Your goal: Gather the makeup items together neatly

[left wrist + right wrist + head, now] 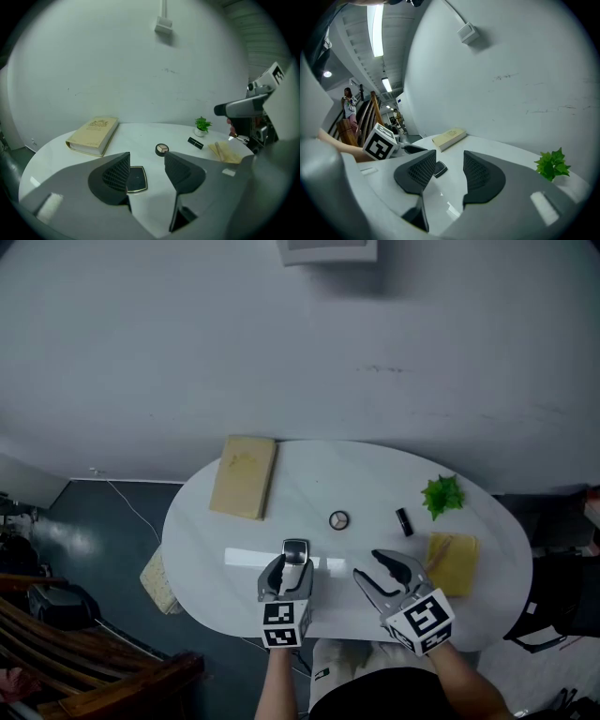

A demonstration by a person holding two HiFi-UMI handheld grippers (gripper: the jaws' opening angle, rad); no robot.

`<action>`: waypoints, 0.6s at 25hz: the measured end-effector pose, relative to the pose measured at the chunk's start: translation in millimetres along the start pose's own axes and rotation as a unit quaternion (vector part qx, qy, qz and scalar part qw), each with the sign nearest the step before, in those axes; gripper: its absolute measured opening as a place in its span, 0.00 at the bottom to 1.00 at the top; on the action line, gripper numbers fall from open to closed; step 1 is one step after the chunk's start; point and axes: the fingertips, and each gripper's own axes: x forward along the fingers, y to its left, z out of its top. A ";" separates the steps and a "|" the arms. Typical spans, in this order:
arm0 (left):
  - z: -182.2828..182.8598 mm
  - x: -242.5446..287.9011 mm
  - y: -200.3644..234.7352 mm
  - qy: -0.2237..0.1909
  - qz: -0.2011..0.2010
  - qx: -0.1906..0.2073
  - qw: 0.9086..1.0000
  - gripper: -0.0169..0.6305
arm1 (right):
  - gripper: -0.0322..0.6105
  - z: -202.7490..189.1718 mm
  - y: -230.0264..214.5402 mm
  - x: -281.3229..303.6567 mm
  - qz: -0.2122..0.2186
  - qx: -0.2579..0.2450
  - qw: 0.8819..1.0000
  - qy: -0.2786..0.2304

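White table (309, 474) with the makeup items still spread apart; we give every place relative to the round compact (338, 519), which sits near the table's middle. The square compact (294, 550) lies flat on the near side of the round compact and a little to its left, close to it but not touching. The left gripper (292, 568) points down at this square compact. In the left gripper view, its jaws stand apart with the square compact (135, 179) on the table between them, close against the left-hand jaw and pressed by neither pad, so we read nothing as held. The lipstick (404, 521) lies to the right of the round compact, near it, with its long axis running roughly away from the person. The right gripper (373, 566) hovers on the near right of the round compact, jaws apart and empty, and we judge it the nearer hand for the lipstick. A plant (442, 495) stands further right, and a book (244, 475) lies well to the left.
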 end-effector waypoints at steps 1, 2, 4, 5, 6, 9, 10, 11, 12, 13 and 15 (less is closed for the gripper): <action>5.1 -3.8 -0.5 -0.006 -0.003 0.003 1.000 0.38 | 0.33 -0.4 -0.4 2.1 -0.004 -0.001 1.000 0.001; 10.4 -7.3 -0.6 -0.013 -0.007 0.005 1.000 0.38 | 0.33 -1.0 -0.9 4.4 -0.008 -0.003 1.000 0.003; 20.4 -13.7 0.1 -0.024 -0.015 0.009 1.000 0.35 | 0.33 -2.4 -2.0 9.8 -0.016 -0.005 1.000 0.006; 24.8 -16.5 0.4 -0.029 -0.019 0.012 0.999 0.35 | 0.33 -3.3 -2.5 12.5 -0.021 -0.006 1.000 0.007; 28.8 -19.1 0.5 -0.033 -0.024 0.015 0.999 0.34 | 0.33 -4.0 -2.9 15.3 -0.025 -0.007 1.000 0.009; 38.0 -25.0 0.6 -0.042 -0.040 0.025 0.998 0.32 | 0.33 -6.4 -4.4 24.4 -0.039 -0.009 0.999 0.013; 40.1 -26.3 0.7 -0.045 -0.045 0.028 0.998 0.32 | 0.33 -7.4 -5.2 27.6 -0.044 -0.011 0.999 0.016; 41.9 -27.7 1.2 -0.047 -0.049 0.031 0.997 0.32 | 0.33 -8.2 -5.8 30.8 -0.048 -0.012 0.999 0.018; 43.2 -29.3 1.9 -0.049 -0.053 0.032 0.997 0.32 | 0.33 -9.0 -6.2 33.9 -0.052 -0.013 0.998 0.020; 43.9 -31.4 2.8 -0.049 -0.057 0.033 0.997 0.32 | 0.33 -9.8 -6.2 36.9 -0.056 -0.014 0.998 0.022; 45.3 -35.8 5.5 -0.052 -0.065 0.033 0.996 0.32 | 0.33 -11.2 -6.4 43.8 -0.065 -0.017 0.997 0.025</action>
